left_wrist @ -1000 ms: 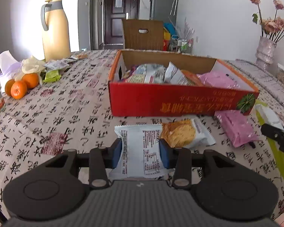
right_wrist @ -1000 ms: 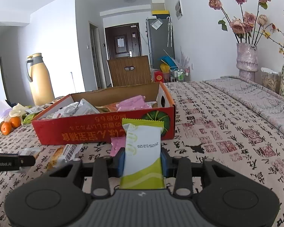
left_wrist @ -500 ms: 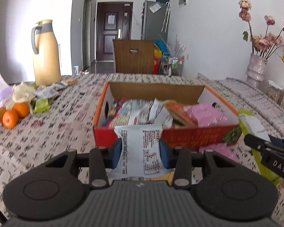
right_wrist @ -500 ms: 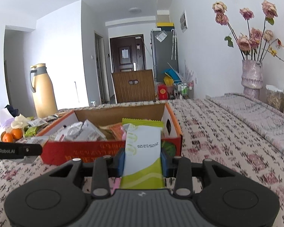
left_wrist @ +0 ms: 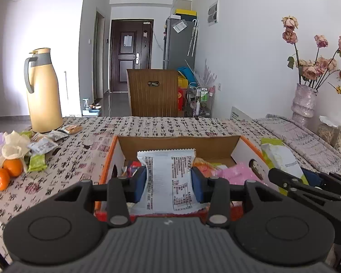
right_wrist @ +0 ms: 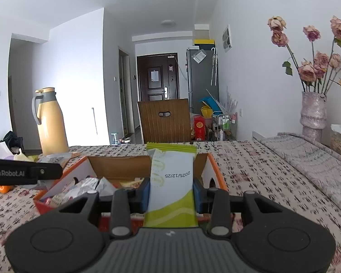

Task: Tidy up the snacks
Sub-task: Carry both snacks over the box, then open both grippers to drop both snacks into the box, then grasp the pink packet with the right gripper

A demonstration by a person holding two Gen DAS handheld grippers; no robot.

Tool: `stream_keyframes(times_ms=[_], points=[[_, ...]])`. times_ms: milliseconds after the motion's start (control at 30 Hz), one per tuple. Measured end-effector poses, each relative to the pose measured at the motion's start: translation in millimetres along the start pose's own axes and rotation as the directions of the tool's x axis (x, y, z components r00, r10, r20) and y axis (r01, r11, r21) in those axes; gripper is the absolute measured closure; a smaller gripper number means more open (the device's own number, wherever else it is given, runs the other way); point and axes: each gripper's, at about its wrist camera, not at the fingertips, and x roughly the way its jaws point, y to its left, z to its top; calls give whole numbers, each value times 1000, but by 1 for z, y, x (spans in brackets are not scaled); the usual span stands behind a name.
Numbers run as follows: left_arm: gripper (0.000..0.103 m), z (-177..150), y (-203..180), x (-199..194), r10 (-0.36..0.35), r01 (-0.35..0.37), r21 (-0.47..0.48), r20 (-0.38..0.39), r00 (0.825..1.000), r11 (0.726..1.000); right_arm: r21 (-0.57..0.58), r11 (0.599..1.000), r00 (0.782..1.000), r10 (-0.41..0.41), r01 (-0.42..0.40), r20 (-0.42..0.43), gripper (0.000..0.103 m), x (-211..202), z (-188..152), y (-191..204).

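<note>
My left gripper [left_wrist: 168, 184] is shut on a white snack packet with black print [left_wrist: 168, 179] and holds it above the near edge of the red-orange cardboard box [left_wrist: 109, 159]. My right gripper [right_wrist: 171, 194] is shut on a green-and-white snack packet [right_wrist: 171, 182], also held over the box [right_wrist: 212, 168]. The box holds several packets, among them a pink one [left_wrist: 234, 173] and silvery ones [right_wrist: 84, 185]. The right gripper with its green packet [left_wrist: 280, 159] shows at the right of the left wrist view.
A yellow thermos jug [left_wrist: 44, 93] stands at the far left, with loose snack packets [left_wrist: 43, 145] and oranges [left_wrist: 6, 173] near it. A vase of dried roses [right_wrist: 312, 111] stands at the right. A wooden chair [left_wrist: 153, 93] is behind the patterned table [left_wrist: 166, 125].
Both grippers have risen from near the tabletop and moved forward with their packets, from in front of the box to above its near side.
</note>
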Motion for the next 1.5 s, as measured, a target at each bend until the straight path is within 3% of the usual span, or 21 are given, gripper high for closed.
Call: stream_keyframes(times_ms=[267,433,533,600,667,700,833,1233,1500], points=[[61,23,2,47,27,-27,-14,-28,999,1000,2,1000,998,9,-9,-57,67,56,15,1],[60,21,6,72,43,-44,-19,-72,996,999,-6,1000,991,-8,7,-135,65,89,14,0],[46,16,11,78,48,-51,-34,-90,995,998,-1,1000,985,-9,9,-172,62,99,10,-2],[21,14,14,78,58,-62,-46,-85,995,997,-3,1000,984,-16,15,-176,39,99,8,-2],[4,14,17,76,72,-76,-54,-73,995,996,-10,1000,986,-27,26,-166,16,96,8,-1],[0,14,18,74,77,-81,-59,-62,995,995,-12,999,986,-34,32,-161,10,94,8,-1],[0,14,22,68,75,-79,-72,-58,995,994,2,999,985,-32,33,-170,0,87,8,-4],[0,-4,28,31,50,-56,-96,-57,997,994,-9,1000,984,-25,24,-179,0,41,-7,-12],[0,-36,31,16,17,-29,-94,-133,991,995,-33,999,960,-7,-3,-280,0,25,-44,-6]])
